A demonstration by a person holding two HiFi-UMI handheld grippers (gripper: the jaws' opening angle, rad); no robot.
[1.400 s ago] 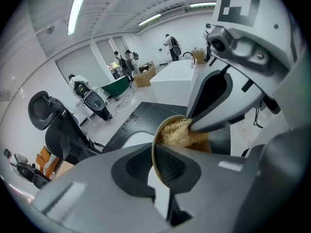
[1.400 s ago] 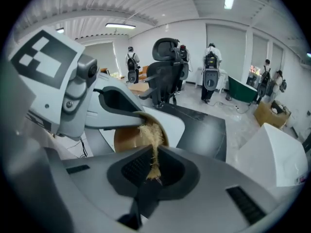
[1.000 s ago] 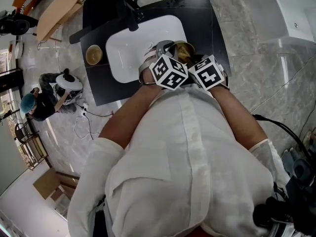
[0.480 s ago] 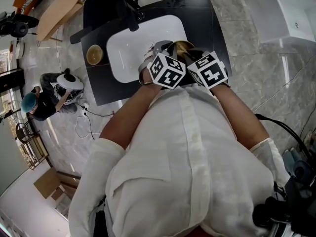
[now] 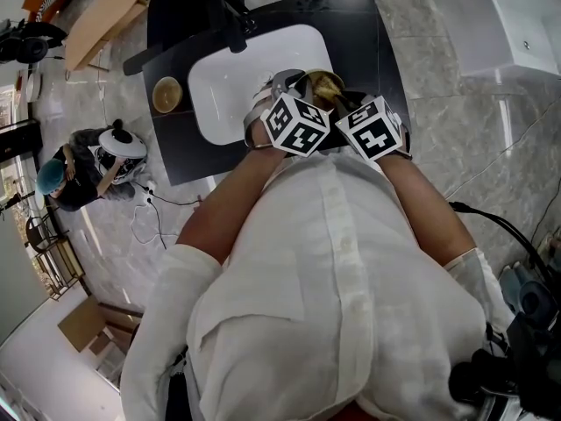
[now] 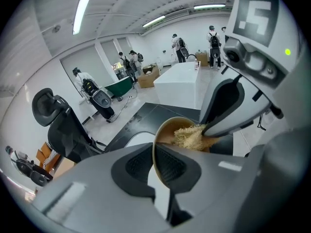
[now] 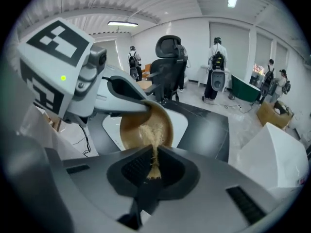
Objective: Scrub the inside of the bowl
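Mid-scrub: we have left hand-held gripper (image 6: 155,163) clamped on bowl (image 6: 166,131) rim, right hand-held gripper (image 7: 153,168) pinching scrubber (image 7: 151,136) inside bowl just ahead; next probably needs rubbing round the wall

Brightness: bright, even indoor light in all three views.
Source: long ceiling strip lights (image 6: 80,14) overhead.
Shadows: soft and faint, without hard edges.
Glare: the white sink (image 5: 219,86) is almost washed out.
Distortion: both gripper views are fisheye, with bowed walls and dark corners.
Focus: the left gripper (image 6: 154,154) and right gripper (image 7: 154,166) look soft near the lens; the bowl (image 6: 167,130) and scrubber (image 7: 151,137) are sharper.
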